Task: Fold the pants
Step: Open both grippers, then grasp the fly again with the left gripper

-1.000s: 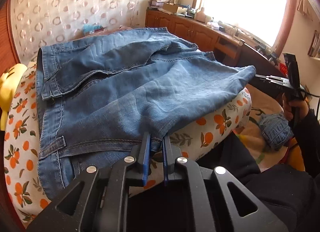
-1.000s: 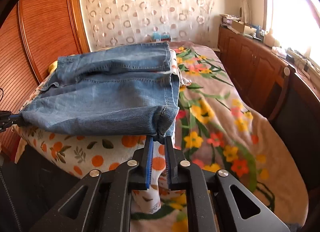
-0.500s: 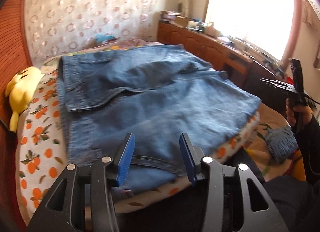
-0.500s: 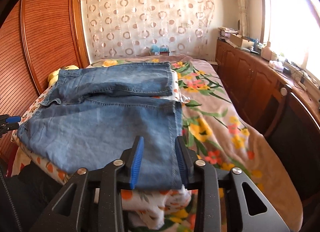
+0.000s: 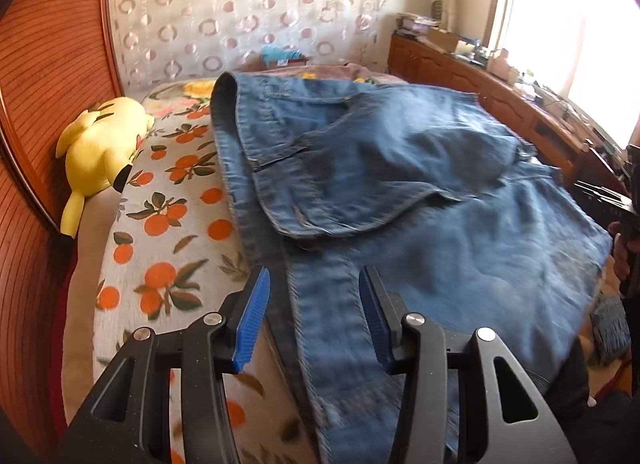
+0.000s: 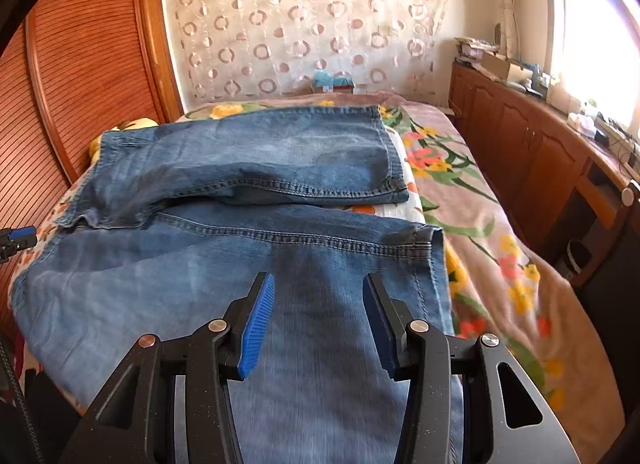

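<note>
Blue jeans (image 5: 400,192) lie spread on the bed, folded over so that two denim layers run side by side (image 6: 240,264). My left gripper (image 5: 314,276) hovers open over the near waist end, its blue pads apart, with denim below them and nothing pinched. Over the leg end, my right gripper (image 6: 319,280) has its jaws opening, and the cloth beneath lies flat and free. The left gripper's blue tip (image 6: 18,238) shows at the right wrist view's left edge. At the left wrist view's right edge is the right gripper (image 5: 600,192) in a hand (image 5: 622,252).
An orange-print cover (image 5: 168,232) lies under the jeans, a flowered blanket (image 6: 480,224) beside it. A yellow plush toy (image 5: 104,144) rests by the wooden wardrobe (image 6: 80,84). Low wooden cabinets (image 6: 520,136) line the window side. A small blue denim bundle (image 5: 608,328) sits near the person.
Both grippers were shut on the jeans' near edge a second ago. They have let go, spread their jaws and moved forward over the denim, which now lies flat.
</note>
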Motion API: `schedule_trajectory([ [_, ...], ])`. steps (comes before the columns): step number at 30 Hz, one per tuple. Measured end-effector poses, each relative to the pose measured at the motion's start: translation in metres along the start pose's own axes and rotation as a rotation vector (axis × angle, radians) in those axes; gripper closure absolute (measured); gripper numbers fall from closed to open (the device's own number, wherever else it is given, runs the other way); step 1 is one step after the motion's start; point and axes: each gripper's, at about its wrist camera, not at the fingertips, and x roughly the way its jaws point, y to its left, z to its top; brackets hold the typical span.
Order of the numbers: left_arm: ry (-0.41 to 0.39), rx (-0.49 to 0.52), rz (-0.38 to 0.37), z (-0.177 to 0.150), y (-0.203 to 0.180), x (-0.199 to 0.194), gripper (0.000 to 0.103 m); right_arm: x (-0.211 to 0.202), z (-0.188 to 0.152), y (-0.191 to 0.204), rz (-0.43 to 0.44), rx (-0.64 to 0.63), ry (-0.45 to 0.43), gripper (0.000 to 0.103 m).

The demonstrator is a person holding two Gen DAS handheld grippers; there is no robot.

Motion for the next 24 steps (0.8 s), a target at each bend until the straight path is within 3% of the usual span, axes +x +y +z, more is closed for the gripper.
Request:
schedule_trajectory([
  [6, 0.059, 0.002, -0.021, 0.006, 0.004, 0.032, 0.057, 0.027, -0.001, 0.003, -0.023, -0.019, 0.043, 0.055],
  [11, 0.074, -0.005, -0.027, 0.008, 0.003, 0.037, 0.057, 0.035, 0.000, 0.001, -0.026, -0.008, 0.046, 0.055],
  [13, 0.077, 0.002, -0.023, 0.007, 0.001, 0.037, 0.062, 0.035, 0.000, 0.000, -0.035, -0.001, 0.043, 0.055],
  [20, 0.076, 0.018, -0.032, 0.002, -0.002, 0.034, 0.094, 0.036, -0.005, -0.004, -0.022, 0.034, 0.043, 0.055],
  [24, 0.025, 0.005, -0.028, 0.003, -0.001, 0.024, 0.097, 0.035, -0.006, -0.003, -0.027, 0.037, 0.040, 0.055],
])
